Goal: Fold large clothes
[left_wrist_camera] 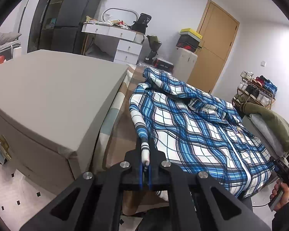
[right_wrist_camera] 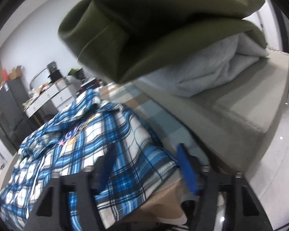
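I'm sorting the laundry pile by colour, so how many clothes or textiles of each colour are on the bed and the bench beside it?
Blue plaid: 1, the plaid shirt spread on the bed
Olive green: 1, the green garment on top of the bench pile
Light grey: 1, the grey fleece under it
Total: 3

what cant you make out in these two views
- Left wrist view: the left gripper is shut on the plaid jacket's cuff; its fingers hide the cuff's end.
- Left wrist view: the right gripper sits at the right edge, too small to read its jaws.
- Right wrist view: motion blur; whether the right gripper's pads touch the hem is unclear.
- Right wrist view: the green garment blocks the room behind it.
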Demonstrator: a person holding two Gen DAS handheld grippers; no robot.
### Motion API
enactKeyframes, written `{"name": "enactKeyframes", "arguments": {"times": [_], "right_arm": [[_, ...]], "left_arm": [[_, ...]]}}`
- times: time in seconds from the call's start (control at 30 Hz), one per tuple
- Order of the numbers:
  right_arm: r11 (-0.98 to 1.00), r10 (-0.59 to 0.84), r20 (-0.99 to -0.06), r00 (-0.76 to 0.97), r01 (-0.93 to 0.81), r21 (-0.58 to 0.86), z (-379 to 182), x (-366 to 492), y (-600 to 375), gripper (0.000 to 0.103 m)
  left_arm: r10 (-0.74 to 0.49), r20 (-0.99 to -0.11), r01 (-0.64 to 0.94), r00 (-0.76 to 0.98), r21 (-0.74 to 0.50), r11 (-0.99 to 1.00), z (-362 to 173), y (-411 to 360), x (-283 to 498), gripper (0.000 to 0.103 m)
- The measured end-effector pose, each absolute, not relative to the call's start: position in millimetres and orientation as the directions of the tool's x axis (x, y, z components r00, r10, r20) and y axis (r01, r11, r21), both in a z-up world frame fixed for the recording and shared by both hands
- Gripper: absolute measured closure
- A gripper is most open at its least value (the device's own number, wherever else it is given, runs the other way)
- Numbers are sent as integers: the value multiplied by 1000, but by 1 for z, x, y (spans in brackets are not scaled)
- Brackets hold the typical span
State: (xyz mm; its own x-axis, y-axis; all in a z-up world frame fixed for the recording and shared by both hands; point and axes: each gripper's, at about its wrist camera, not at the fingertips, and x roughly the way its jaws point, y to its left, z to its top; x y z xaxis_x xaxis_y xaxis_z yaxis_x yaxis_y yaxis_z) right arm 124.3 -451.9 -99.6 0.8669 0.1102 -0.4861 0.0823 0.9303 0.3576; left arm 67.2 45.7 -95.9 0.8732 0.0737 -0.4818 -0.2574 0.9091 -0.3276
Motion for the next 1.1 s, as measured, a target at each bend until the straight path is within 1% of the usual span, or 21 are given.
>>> {"name": "enactKeyframes", "arguments": {"times": [0.03,0.07,0.1,0.13,0.17,0.23,0.3,0.33,0.37,0.53,0.7,0.73,0.8,0.83,0.87,0.93,1.03,1.1], "right_arm": [[931,125,-489,864,68,358,-101,124,-451,62],[928,154,-492,857,45,370,-103,124,-451,85],[925,177,-491,853,26,380,-103,123,-453,97],[917,209,-474,856,-4,398,-102,121,-452,98],[908,242,-454,858,-35,418,-100,118,-453,97],[885,306,-444,842,-79,459,-99,116,-453,91],[877,321,-440,838,-87,473,-99,114,-454,71],[879,312,-437,843,-81,470,-100,112,-454,51],[885,300,-442,845,-73,460,-102,111,-454,46],[907,268,-449,852,-66,415,-104,109,-449,46],[963,173,-453,875,-54,264,-106,106,-427,46],[963,182,-453,873,-65,260,-106,105,-424,47],[952,224,-451,864,-95,291,-106,104,-421,53],[947,240,-452,859,-105,303,-106,104,-420,54],[942,258,-452,854,-117,315,-106,104,-418,54],[936,273,-451,850,-125,330,-105,106,-416,55],[933,273,-451,850,-120,338,-104,106,-415,55],[944,239,-459,856,-95,315,-106,107,-413,61]], "left_arm": [[73,-482,-257,873,-330,908,-96,46,67,103],[70,-480,-256,874,-334,907,-96,47,67,103],[68,-479,-255,875,-336,907,-96,47,66,103],[68,-478,-254,876,-337,907,-96,47,66,103],[65,-477,-252,877,-341,906,-96,47,65,103],[57,-477,-249,877,-350,903,-96,48,65,103],[47,-476,-245,878,-364,899,-96,50,66,103],[42,-476,-243,879,-370,897,-97,50,66,103],[39,-476,-242,879,-374,895,-97,51,66,103],[33,-486,-243,873,-377,894,-98,51,68,103],[19,-498,-237,867,-379,894,-101,49,73,103],[13,-500,-233,866,-381,895,-101,49,74,103],[5,-504,-229,864,-384,894,-102,49,77,101],[4,-506,-230,863,-385,894,-102,48,78,95],[-1,-510,-228,860,-388,893,-103,48,80,83],[-6,-516,-233,857,-399,887,-105,48,81,71],[-1,-528,-238,849,-385,891,-107,46,83,71],[33,-540,-257,841,-346,903,-107,42,84,72]]}}
